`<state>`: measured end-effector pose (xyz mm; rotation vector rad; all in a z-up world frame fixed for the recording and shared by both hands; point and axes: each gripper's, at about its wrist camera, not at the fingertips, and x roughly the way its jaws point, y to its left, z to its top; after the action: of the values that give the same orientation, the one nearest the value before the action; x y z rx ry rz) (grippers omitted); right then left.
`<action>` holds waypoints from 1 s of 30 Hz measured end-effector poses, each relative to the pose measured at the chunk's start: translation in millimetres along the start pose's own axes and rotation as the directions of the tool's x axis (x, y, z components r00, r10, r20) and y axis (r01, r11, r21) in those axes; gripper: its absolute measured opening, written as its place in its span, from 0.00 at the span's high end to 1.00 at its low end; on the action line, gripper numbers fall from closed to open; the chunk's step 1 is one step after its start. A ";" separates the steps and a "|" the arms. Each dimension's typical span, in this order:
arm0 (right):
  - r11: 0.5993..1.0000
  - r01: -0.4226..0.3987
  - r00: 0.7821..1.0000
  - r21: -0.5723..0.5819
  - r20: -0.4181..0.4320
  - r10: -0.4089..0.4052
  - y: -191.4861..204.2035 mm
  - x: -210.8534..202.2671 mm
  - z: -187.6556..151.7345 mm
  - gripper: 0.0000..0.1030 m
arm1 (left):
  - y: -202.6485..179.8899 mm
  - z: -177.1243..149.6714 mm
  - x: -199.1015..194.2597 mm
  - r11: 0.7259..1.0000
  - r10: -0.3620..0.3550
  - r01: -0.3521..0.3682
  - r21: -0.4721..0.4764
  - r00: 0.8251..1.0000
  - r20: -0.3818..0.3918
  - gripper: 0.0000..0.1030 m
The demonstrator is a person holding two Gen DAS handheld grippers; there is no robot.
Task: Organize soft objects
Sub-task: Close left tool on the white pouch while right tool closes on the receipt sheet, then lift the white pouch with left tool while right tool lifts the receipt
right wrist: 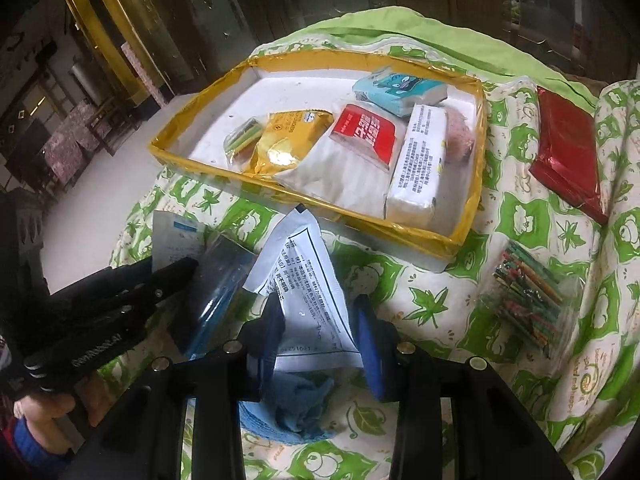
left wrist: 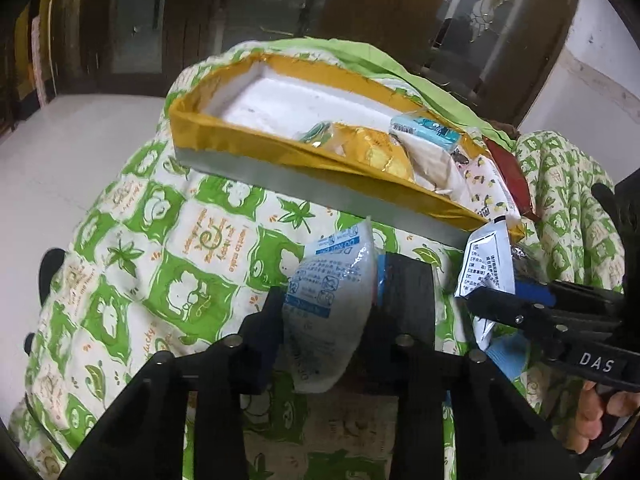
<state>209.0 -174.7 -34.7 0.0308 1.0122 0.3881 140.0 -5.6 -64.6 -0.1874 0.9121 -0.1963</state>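
My left gripper (left wrist: 326, 300) is clenched on a soft white plastic pouch with blue printing (left wrist: 332, 304), which stands upright between its fingers. My right gripper (right wrist: 320, 332) grasps a flat white sachet with black printed text (right wrist: 304, 280), also held upright. Both packets hang over the green-and-white patterned quilt (left wrist: 160, 248) just in front of the near edge of a shallow white tray with yellow taped rim (right wrist: 176, 152). In the left wrist view the right gripper comes in from the right beside mine, its sachet (left wrist: 490, 264) close to the tray's near right corner.

Inside the tray lie a shiny gold snack packet (right wrist: 286, 140), a white packet with a red label (right wrist: 362, 136), a white tissue pack with small black text (right wrist: 418, 164) and a light blue cartoon tissue pack (right wrist: 400, 88).

On the quilt, beyond the tray's right edge, lies a glossy red foil packet (right wrist: 568, 152). Nearer me sits a clear bag of multicoloured sticks (right wrist: 528, 300). A crumpled blue cloth (right wrist: 300, 400) lies below the right gripper.
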 end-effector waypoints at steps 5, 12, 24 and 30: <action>1.000 -0.006 0.999 0.002 0.039 0.006 2.1 -13.9 -4.8 0.62 | 0.6 -0.9 -9.2 1.000 -0.002 0.001 0.004 1.000 0.023 0.70; 0.999 -0.014 0.995 0.039 0.098 0.010 -8.5 -34.2 -6.1 0.62 | 19.7 -3.0 -41.1 0.995 -0.047 0.055 -0.085 0.995 0.090 0.70; 0.998 -0.020 0.993 0.066 0.114 0.012 -13.9 -42.1 -10.5 0.62 | 19.9 -8.6 -47.5 0.993 -0.063 0.072 -0.098 0.994 0.093 0.70; 0.998 -0.021 0.994 0.066 0.112 0.013 -13.7 -42.1 -11.4 0.62 | 19.9 -8.0 -46.3 0.992 -0.062 0.071 -0.102 0.994 0.095 0.70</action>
<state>183.9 -203.2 -9.1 0.1204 0.9146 0.3637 107.7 24.5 -38.9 -0.3223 0.8263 -0.1999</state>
